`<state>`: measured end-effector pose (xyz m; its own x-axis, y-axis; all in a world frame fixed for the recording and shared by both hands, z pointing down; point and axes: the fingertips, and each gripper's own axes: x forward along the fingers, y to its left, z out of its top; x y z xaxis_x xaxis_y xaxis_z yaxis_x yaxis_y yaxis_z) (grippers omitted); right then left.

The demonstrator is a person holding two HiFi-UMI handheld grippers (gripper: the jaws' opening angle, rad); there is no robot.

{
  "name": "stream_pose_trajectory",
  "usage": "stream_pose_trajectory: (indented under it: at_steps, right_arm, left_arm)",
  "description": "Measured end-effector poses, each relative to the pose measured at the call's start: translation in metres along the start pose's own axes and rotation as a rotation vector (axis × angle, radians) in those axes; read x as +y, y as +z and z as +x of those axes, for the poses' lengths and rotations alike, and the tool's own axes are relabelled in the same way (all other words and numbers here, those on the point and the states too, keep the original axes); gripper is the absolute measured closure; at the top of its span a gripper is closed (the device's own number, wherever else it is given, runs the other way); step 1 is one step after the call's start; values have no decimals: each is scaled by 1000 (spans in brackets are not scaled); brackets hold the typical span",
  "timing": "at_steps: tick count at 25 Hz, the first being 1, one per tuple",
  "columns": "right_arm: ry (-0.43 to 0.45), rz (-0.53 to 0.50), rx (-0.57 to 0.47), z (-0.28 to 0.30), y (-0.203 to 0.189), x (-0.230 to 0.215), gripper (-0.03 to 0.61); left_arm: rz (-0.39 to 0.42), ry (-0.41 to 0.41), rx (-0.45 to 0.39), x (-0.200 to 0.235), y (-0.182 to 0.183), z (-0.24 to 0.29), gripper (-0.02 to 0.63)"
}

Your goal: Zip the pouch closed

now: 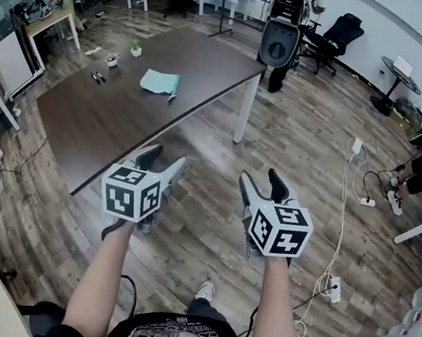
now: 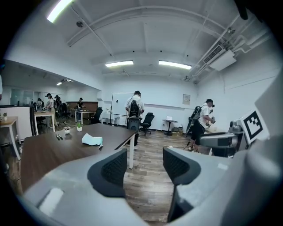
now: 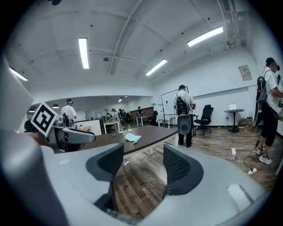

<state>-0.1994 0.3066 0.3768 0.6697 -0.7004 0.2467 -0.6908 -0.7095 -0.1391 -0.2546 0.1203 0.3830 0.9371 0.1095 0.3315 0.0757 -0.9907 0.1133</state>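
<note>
I've got my left claw (image 1: 162, 161) held out in front of me with its jaws spread apart and only bare wooden floor (image 1: 309, 139) showing between them; nothing is pinched. My right claw (image 1: 263, 181) sits beside it, apart from it, also spread and empty, and each claw's own view shows the same gap with floorboards behind it. Both claws hang over the floor, just short of the near edge of the dark tabletop (image 1: 116, 122), and touch nothing. The pouch (image 1: 159, 81), pale teal and lying flat, rests out on the tabletop well beyond both claws, toward its far half, nearer the left claw's line than the right's. I can't tell from here whether its zip is open or shut. Past the pouch stands a small potted plant (image 1: 136, 50), and to the left of the pouch lie a couple of dark pens (image 1: 97, 76). A person with a backpack (image 1: 283, 25) stands at the far corner of the tabletop. White cables and a power strip (image 1: 335, 288) trail along the floor at my right.
</note>
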Motion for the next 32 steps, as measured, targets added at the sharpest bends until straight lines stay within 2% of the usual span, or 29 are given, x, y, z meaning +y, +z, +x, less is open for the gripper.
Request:
stream_pose_trajectory:
  at_steps: [4,9,11,14,17,27,32]
  right_arm:
    - [15,-2,2,9,10,-26,267]
    - [39,20,6,17,16,-49,211]
    - [46,29,9,20,19,-55,192]
    - [52,22,13,27,23,-61,181]
    - [56,19,7,33,25,-64,176]
    - [73,-3,21,68,23,-70,169]
    - [89,-21,23,104,28,-65,169]
  left_arm:
    - [9,19,-1,-9,8,22,319]
    - [8,55,1,-11,13,36,311]
    - [10,75,9,-6,13,38,271]
    - [-21,98,-4,2,17,40,247]
    - [-18,109,-5,5,20,43,239]
    - [-21,139,-21,28,28,63,238]
    - [-31,167,-32,58,31,76,238]
